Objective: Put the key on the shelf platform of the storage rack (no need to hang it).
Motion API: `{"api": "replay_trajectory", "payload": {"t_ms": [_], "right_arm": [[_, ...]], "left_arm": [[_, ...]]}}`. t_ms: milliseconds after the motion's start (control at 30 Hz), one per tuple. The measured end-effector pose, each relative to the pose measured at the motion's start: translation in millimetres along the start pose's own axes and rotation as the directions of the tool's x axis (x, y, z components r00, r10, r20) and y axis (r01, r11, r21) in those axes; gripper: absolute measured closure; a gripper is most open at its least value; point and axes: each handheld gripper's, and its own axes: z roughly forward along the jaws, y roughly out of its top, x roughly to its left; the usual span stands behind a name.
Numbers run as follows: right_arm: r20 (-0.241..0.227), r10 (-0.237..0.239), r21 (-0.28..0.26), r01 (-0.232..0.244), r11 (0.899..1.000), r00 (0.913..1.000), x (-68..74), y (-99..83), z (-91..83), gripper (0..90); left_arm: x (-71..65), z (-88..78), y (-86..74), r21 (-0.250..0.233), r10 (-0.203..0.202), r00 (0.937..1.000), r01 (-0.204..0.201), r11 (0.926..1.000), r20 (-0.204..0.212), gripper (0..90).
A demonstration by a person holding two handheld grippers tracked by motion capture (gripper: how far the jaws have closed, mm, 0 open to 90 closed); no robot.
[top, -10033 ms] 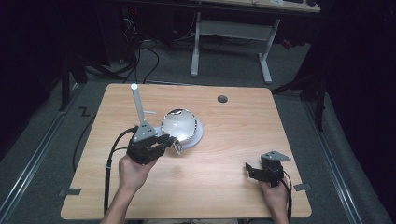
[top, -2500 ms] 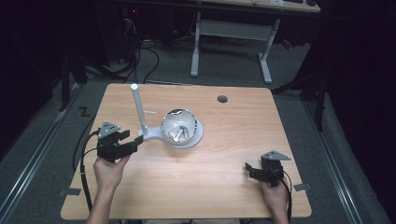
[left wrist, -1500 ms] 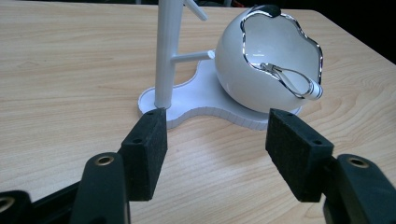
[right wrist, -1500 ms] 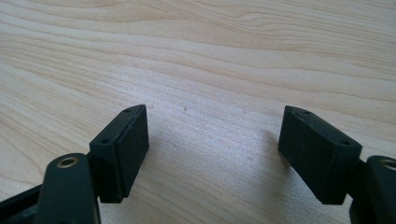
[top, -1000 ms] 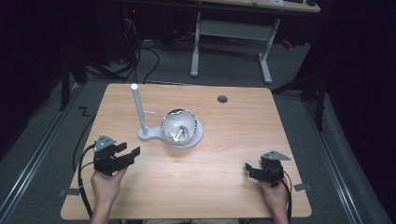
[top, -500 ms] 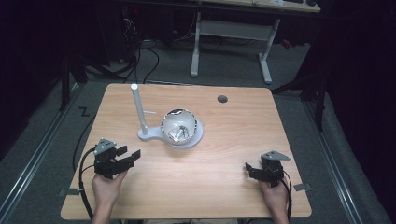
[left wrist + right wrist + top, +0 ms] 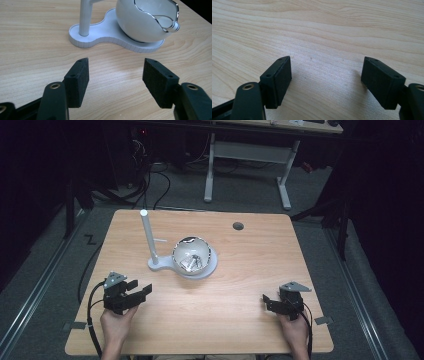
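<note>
We've got the round white ceramic teapot with the silver rim (image 7: 191, 256) sitting on the white curvy plastic base (image 7: 110, 40) mid-bench, right beside that base's upright white post (image 7: 148, 238). No brand, label or writing we can read on any of it. Left gripper (image 7: 141, 291) is spread wide with nothing between the jaws, near the teapot but apart from it, pointing at it. Right gripper (image 7: 266, 301) sits well apart from the teapot over the light wooden bench (image 7: 250, 255), also spread and holding nothing.

Left hand-held gripper (image 7: 141, 290) (jaws apart) withdrew from bowl (image 7: 191, 255)
</note>
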Motion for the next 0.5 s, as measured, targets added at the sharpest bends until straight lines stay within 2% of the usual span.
{"api": "replay_trajectory", "payload": {"t_ms": [100, 133, 233, 267, 300, 400, 467, 500], "right_arm": [[0.0, 0.0, 0.0, 0.0, 1.0, 1.0, 0.0, 0.0, 0.0, 24.8], [0.0, 0.001, 0.0, -0.001, 1.0, 1.0, 0.1, 0.0, 0.0, 24.8], [0.0, 0.001, 0.0, -0.001, 1.0, 1.0, 0.1, 0.0, 0.0, 24.8], [0.0, 0.0, 0.0, 0.0, 1.0, 1.0, 0.0, 0.0, 0.0, 24.8], [0.0, 0.0, 0.0, 0.0, 1.0, 1.0, 0.0, 0.0, 0.0, 24.8], [0.0, 0.001, 0.0, -0.001, 1.0, 1.0, 0.1, 0.0, 0.0, 24.8], [0.0, 0.0, 0.0, 0.0, 1.0, 1.0, 0.0, 0.0, 0.0, 24.8], [0.0, 0.001, 0.0, -0.001, 1.0, 1.0, 0.1, 0.0, 0.0, 24.8]], "left_arm": [[2.4, 1.4, -1.6, 0.006, 0.003, 1.0, -0.003, 1.0, 0.0, 38.4], [1.8, 1.3, -1.9, 0.013, -0.017, 0.9998, 0.017, 0.9998, -0.006, 38.4], [3.2, 2.6, -4.0, 0.03, -0.017, 0.9998, 0.017, 0.9994, 0.002, 38.2], [2.5, 3.4, -6.9, 0.033, -0.033, 0.9994, 0.034, 0.9989, -0.013, 38.1], [4.0, 4.3, -8.9, 0.04, -0.013, 0.9999, 0.014, 0.9991, -0.008, 37.9], [5.3, 6.3, -12.1, 0.043, -0.011, 0.9998, 0.011, 0.999, -0.016, 37.8], [4.8, 7.4, -14.5, 0.044, -0.028, 0.9992, 0.03, 0.9986, -0.029, 37.8], [5.8, 7.9, -15.0, 0.044, -0.014, 0.9996, 0.015, 0.9989, -0.025, 37.8]]}}
